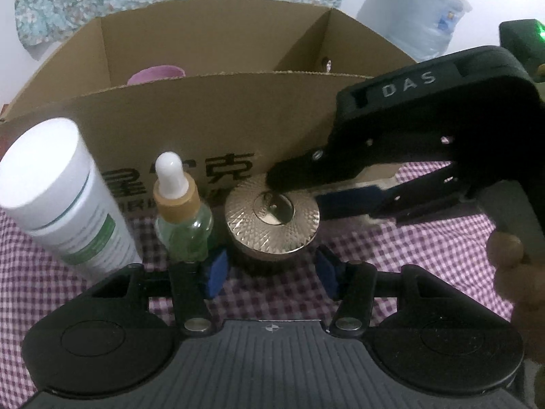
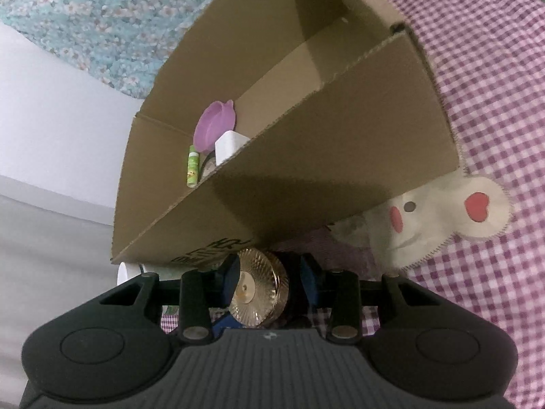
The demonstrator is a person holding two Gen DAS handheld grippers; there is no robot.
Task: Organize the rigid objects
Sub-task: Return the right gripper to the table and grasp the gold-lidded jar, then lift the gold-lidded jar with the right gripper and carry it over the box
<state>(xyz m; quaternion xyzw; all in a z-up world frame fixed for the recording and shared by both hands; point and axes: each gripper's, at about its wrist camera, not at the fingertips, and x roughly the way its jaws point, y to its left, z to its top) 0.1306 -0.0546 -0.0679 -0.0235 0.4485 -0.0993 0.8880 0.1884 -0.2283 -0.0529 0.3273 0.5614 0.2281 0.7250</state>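
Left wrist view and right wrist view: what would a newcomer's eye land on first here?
The gold-lidded jar on the checked cloth, just in front of the cardboard box: the right tongs straddle it, one finger over the lid, and the left tongs sit open just before it. Next, the white tube and dropper bottle standing to the jar's left.

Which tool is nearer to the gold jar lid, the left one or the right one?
Right. The right tool has its fingers on both sides of the gold jar lid, reaching over it. The left tool sits open just short of it.
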